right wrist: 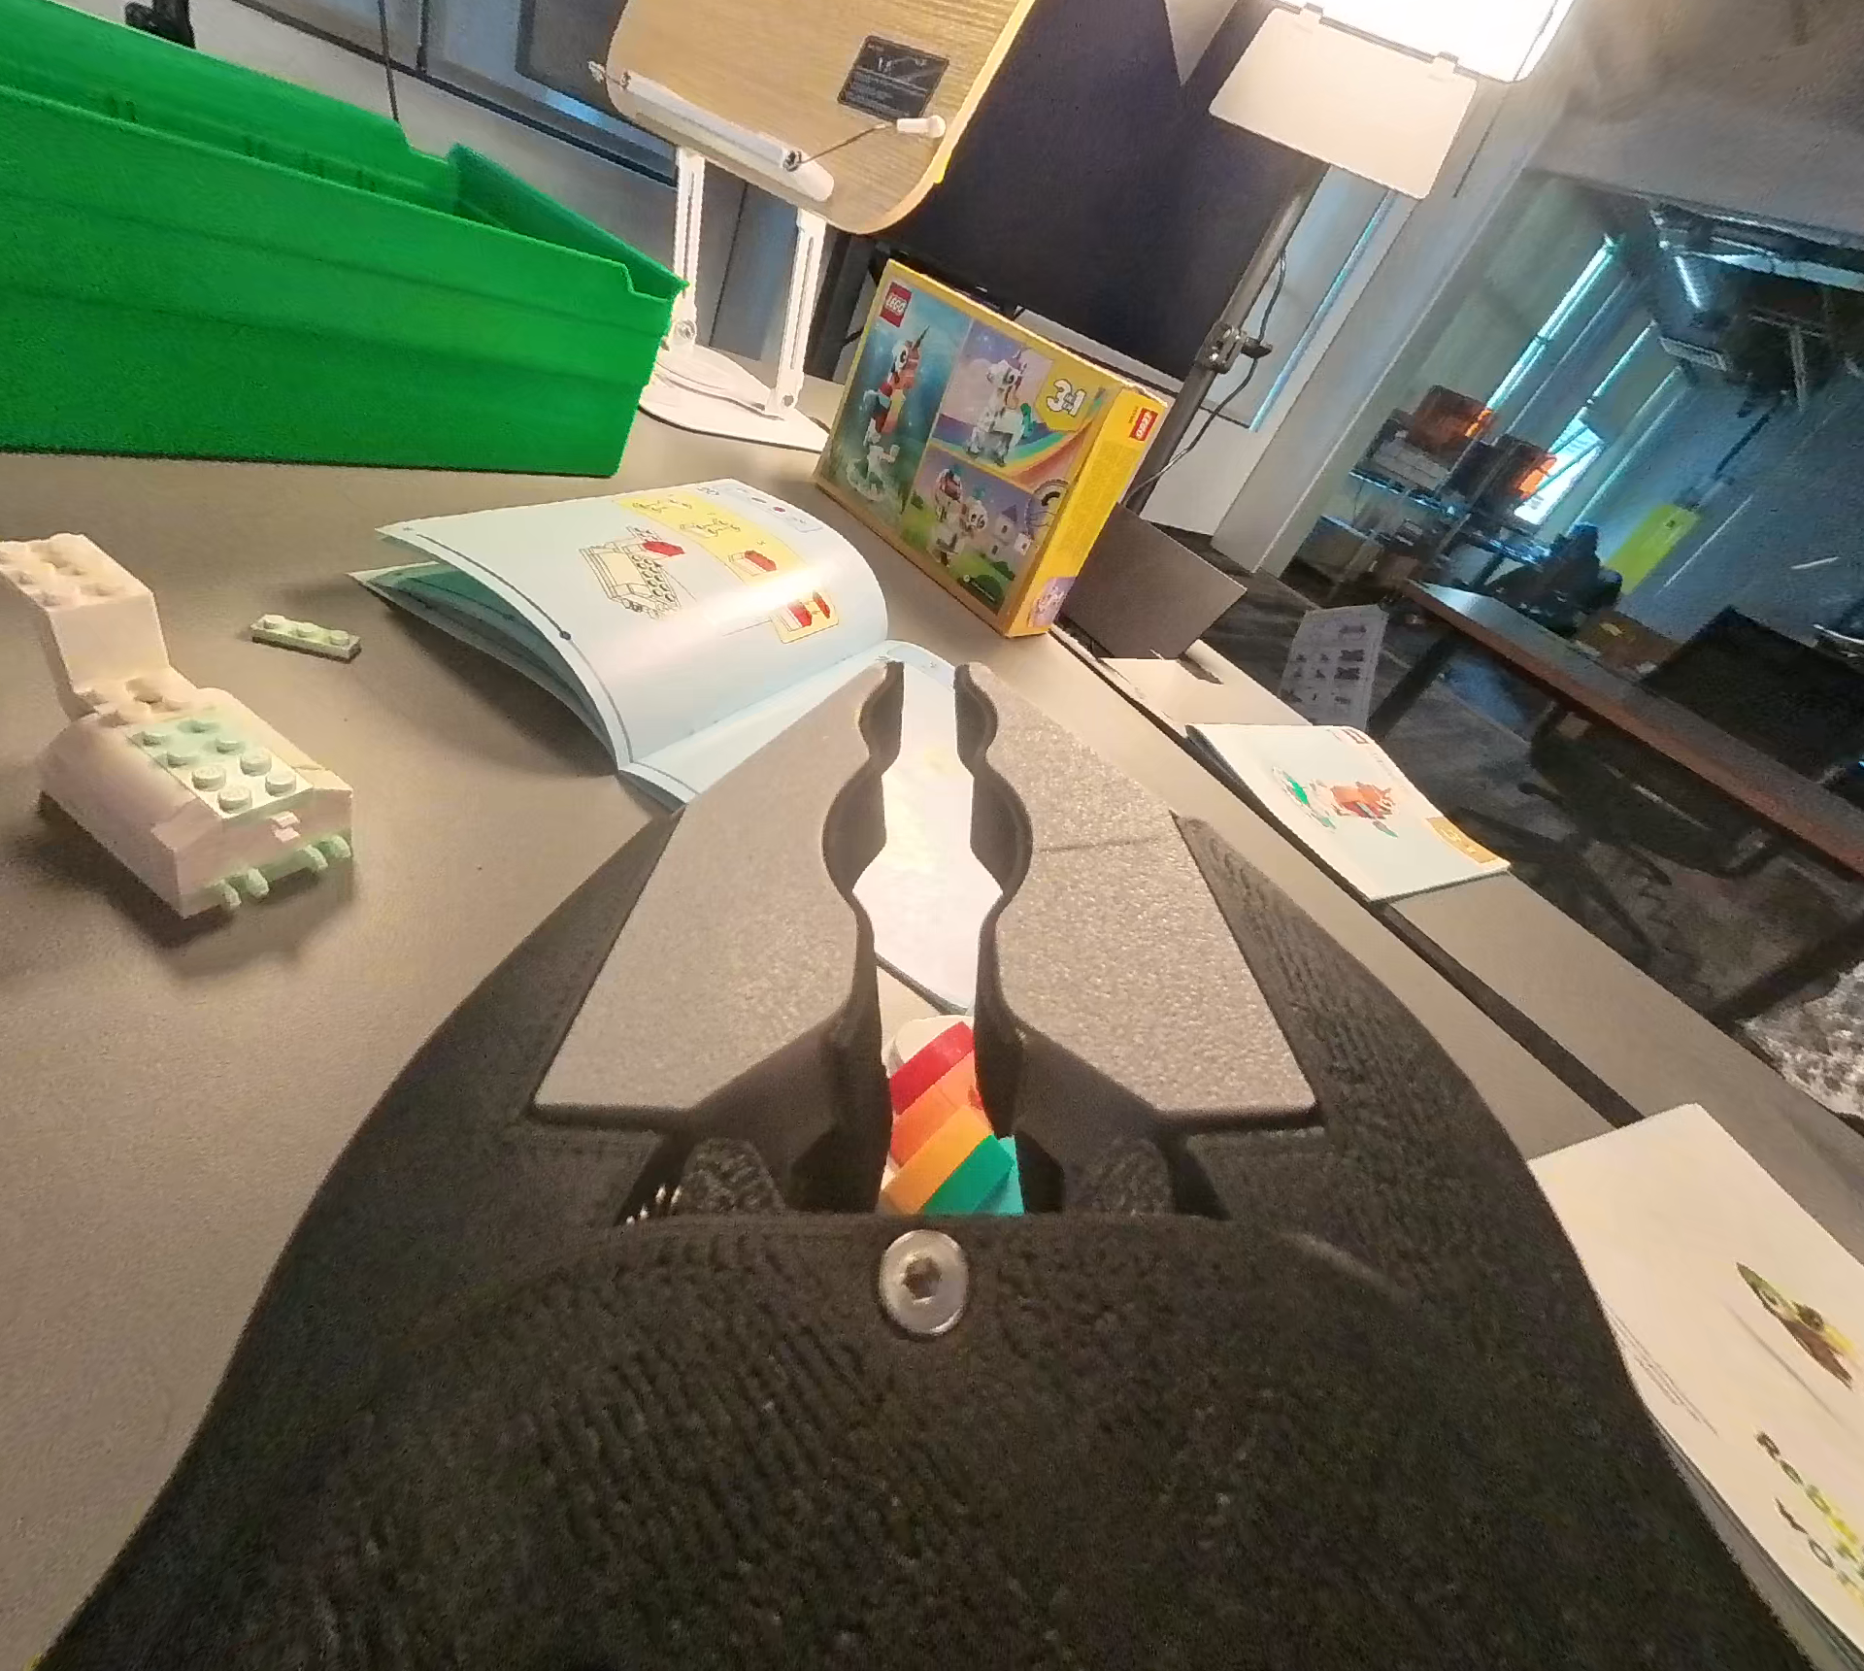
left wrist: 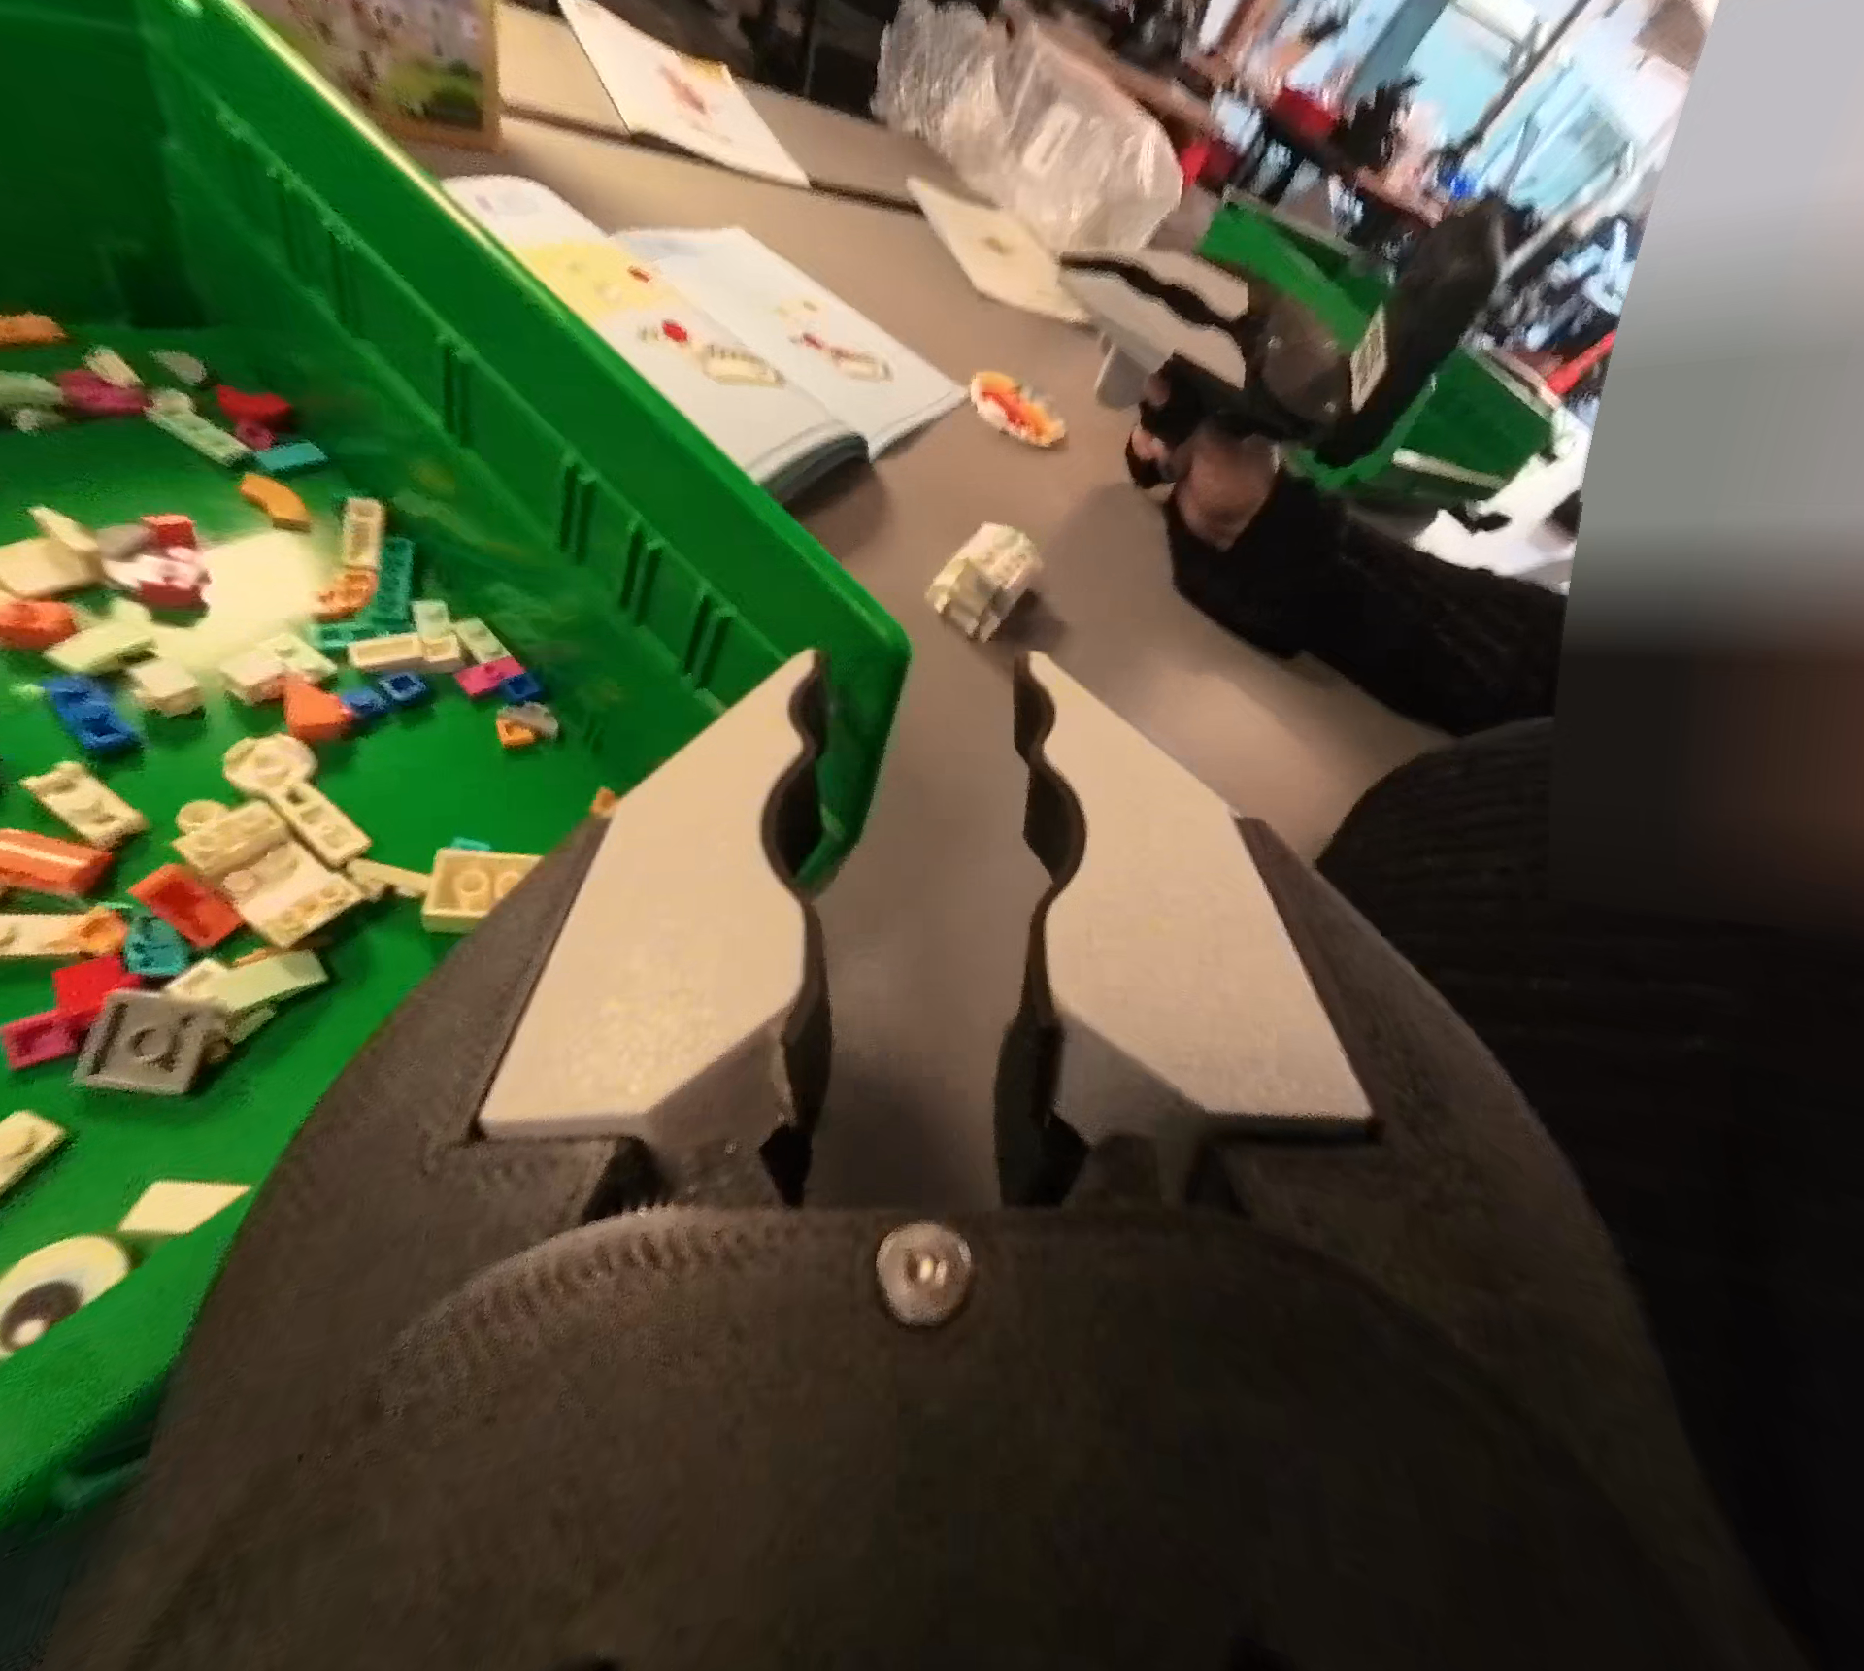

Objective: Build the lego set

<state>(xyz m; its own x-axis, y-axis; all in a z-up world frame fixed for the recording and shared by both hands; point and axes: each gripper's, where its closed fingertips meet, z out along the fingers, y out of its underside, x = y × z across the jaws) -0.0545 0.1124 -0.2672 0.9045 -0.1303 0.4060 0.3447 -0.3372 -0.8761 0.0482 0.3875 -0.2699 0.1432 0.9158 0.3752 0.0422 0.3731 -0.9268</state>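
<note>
My left gripper [left wrist: 918,674] is open and empty, over the near corner of a green bin [left wrist: 525,432] that holds several loose bricks [left wrist: 252,836]. A white build [left wrist: 983,578] lies on the table just beyond its tips. A small rainbow piece [left wrist: 1017,407] lies farther off, by my right gripper [left wrist: 1115,387]. In the right wrist view, my right gripper [right wrist: 930,676] has its jaws a narrow gap apart and holds nothing. The rainbow piece [right wrist: 943,1128] shows through that gap, on the table under the gripper. The white and pale green build [right wrist: 192,775] lies to its left, with a small pale green plate [right wrist: 306,636] behind it.
An open instruction booklet [right wrist: 686,614] lies ahead of the right gripper, with the set's box [right wrist: 988,452] behind it. A wooden book stand [right wrist: 857,9] and the green bin [right wrist: 303,291] stand at the back left. More booklets [right wrist: 1342,805] lie on the right. Clear plastic bags [left wrist: 1029,99] sit far back. Left tips to right tips: about 30 cm. The rainbow piece [right wrist: 943,1128] is about 10 cm from my right fingertips and 35 cm from my left. From either gripper's tips it is about 15 cm to the white build [left wrist: 983,578]. The right camera catches it too, in the right wrist view [right wrist: 148,702]. From the left gripper's tips to the small pale green plate [right wrist: 306,636] is close to 15 cm.
</note>
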